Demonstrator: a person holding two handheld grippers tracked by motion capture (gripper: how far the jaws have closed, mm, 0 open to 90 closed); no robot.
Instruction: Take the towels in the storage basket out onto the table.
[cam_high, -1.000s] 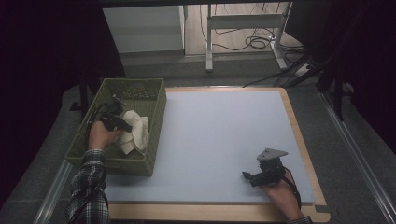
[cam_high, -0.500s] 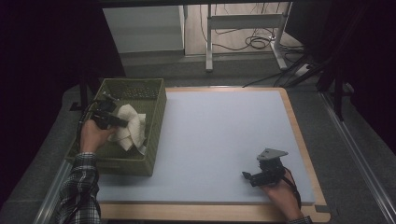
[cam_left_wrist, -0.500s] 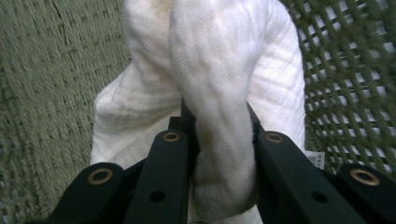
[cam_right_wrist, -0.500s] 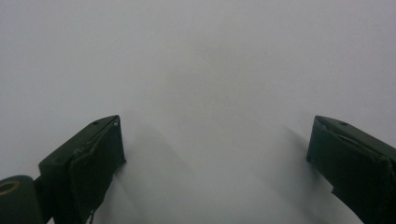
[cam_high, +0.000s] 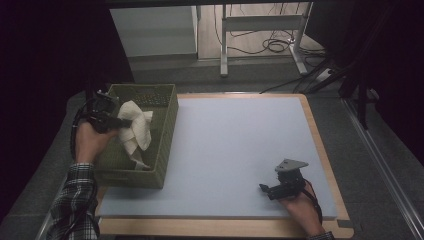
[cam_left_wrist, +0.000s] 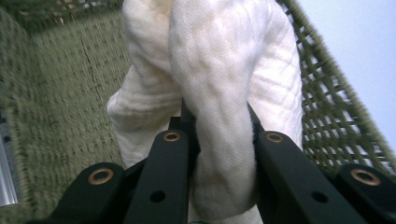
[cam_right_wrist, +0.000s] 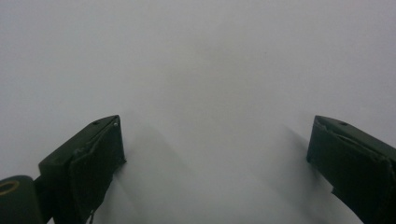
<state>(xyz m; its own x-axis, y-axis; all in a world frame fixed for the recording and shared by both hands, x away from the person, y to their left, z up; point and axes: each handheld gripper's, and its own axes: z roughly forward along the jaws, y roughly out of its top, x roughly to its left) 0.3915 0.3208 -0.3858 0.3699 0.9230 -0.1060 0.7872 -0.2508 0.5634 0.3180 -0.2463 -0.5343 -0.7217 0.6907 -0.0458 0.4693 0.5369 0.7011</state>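
Left hand-held gripper (cam_high: 121, 121) is clamped on one white cloth (cam_high: 136, 129), its jaws pinching a bunched fold near the cloth's upper end, as the left gripper view shows (cam_left_wrist: 219, 154). From that grip the cloth hangs over the basket (cam_high: 167, 142), its long axis running down and slightly toward the person, the lower tip drooping inside the basket near the front wall. In the left gripper view the cloth (cam_left_wrist: 219, 79) rises away from the jaws in thick rounded folds, with the basket's woven wall (cam_left_wrist: 327, 112) just beside it.

Right hand-held gripper (cam_high: 264, 188) rests near the front right corner of the table (cam_high: 235, 135), well apart from the basket, pointing toward the left; its jaws stand wide with nothing between them (cam_right_wrist: 215, 154).

Count: one cloth, one basket, two hand-held grippers.
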